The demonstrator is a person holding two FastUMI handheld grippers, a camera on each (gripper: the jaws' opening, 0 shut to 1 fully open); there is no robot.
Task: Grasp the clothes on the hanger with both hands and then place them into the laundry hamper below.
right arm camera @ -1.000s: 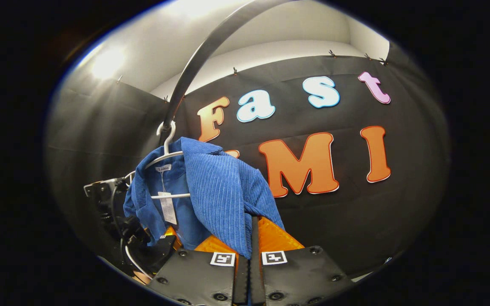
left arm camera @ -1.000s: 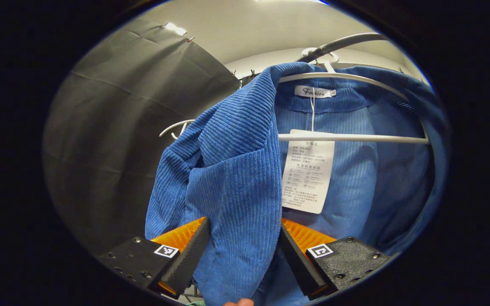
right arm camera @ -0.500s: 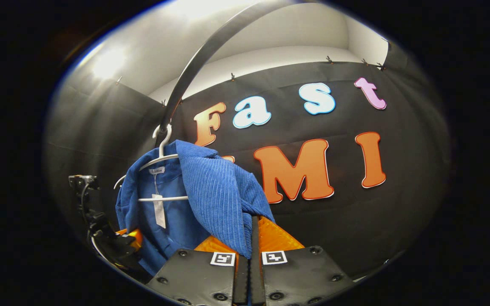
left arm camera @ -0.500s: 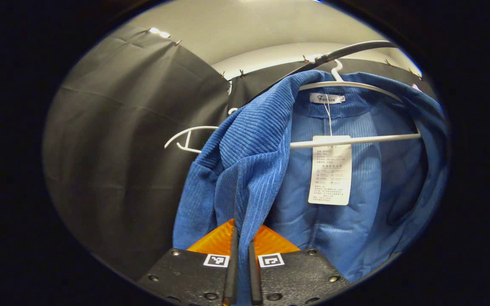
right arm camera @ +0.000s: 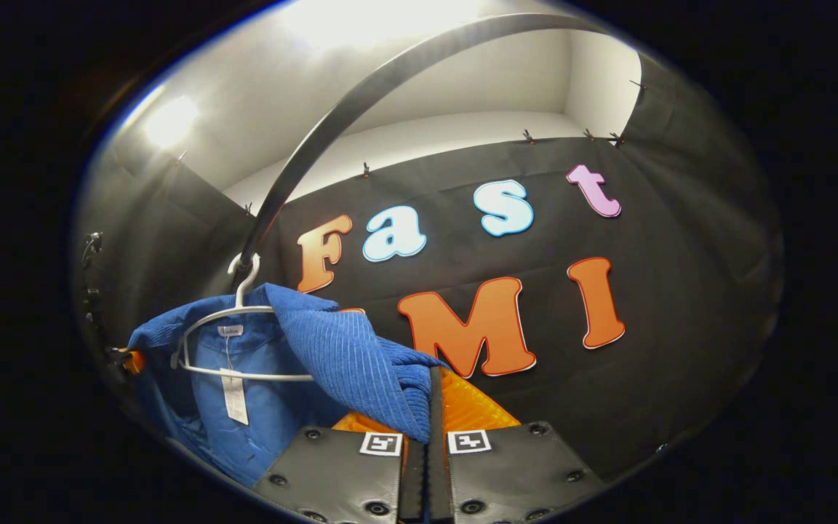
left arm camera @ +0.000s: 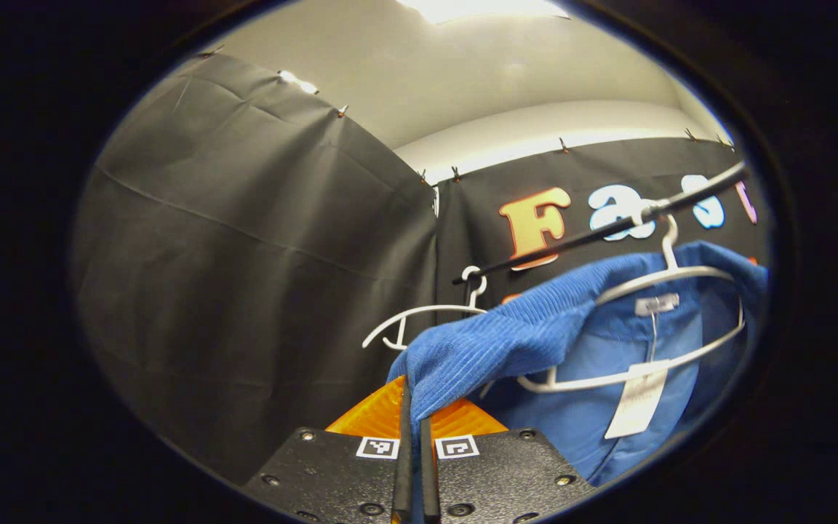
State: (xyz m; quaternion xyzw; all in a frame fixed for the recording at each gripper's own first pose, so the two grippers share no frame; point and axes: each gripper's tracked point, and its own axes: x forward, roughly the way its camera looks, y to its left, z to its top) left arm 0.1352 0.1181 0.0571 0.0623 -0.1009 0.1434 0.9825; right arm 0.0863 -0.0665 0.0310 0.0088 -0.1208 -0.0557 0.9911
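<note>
The blue ribbed corduroy jacket [left arm camera: 528, 338] hangs on a white wire hanger [left arm camera: 652, 364] hooked over a dark metal rail [left arm camera: 608, 229], ahead of and above both tongs. In the left gripper view, the left gripper [left arm camera: 413, 437] has its jaws pressed together on a pulled-out edge of the jacket's cloth, which stretches up and to the right toward the hanger. A white paper tag [left arm camera: 637, 407] dangles inside the open front. Beyond the pinched cloth, an empty white hanger [left arm camera: 419, 320] hangs on the same rail. In the right gripper view, the right gripper [right arm camera: 430, 429] likewise pinches a fold of the jacket [right arm camera: 346, 356], the cloth running up and left to the hanger [right arm camera: 244, 342] under the curved rail [right arm camera: 332, 138].
</note>
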